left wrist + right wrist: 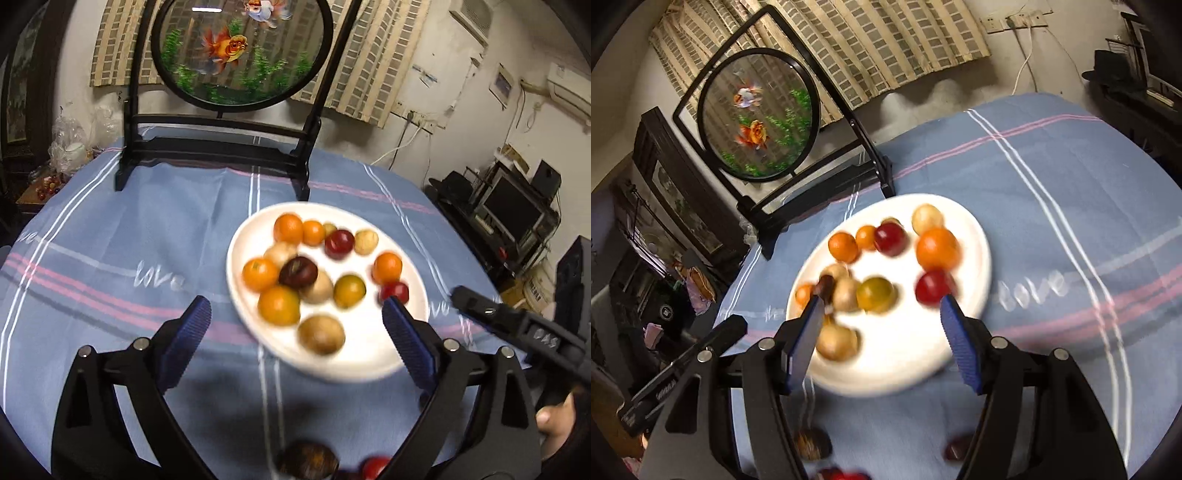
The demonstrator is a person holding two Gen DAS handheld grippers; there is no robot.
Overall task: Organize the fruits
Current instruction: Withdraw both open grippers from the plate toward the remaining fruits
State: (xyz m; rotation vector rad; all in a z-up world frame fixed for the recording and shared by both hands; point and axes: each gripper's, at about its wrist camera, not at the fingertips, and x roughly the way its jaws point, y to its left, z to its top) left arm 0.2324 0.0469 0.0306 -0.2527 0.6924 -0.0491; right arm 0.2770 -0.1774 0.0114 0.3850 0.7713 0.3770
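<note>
A white plate (373,354) on the blue tablecloth holds several small fruits: oranges (279,304), red plums (339,243), tan round ones (321,334), a dark brown one (298,272) and a yellow-green one (349,291). My left gripper (295,302) hovers open over the plate's near rim, with nothing pressed between its blue pads. In the right wrist view the same plate (905,354) lies ahead, and my right gripper (882,297) is open above its near side, gripping nothing. Loose fruits lie on the cloth below the grippers: a brown one (306,461) and a red one (375,467).
A round goldfish screen (240,48) on a black stand (218,151) occupies the table's far side. The right gripper's black body (517,325) reaches in from the right, with a hand (557,417) below it. The table edge curves away on the right, beside a TV stand (513,210).
</note>
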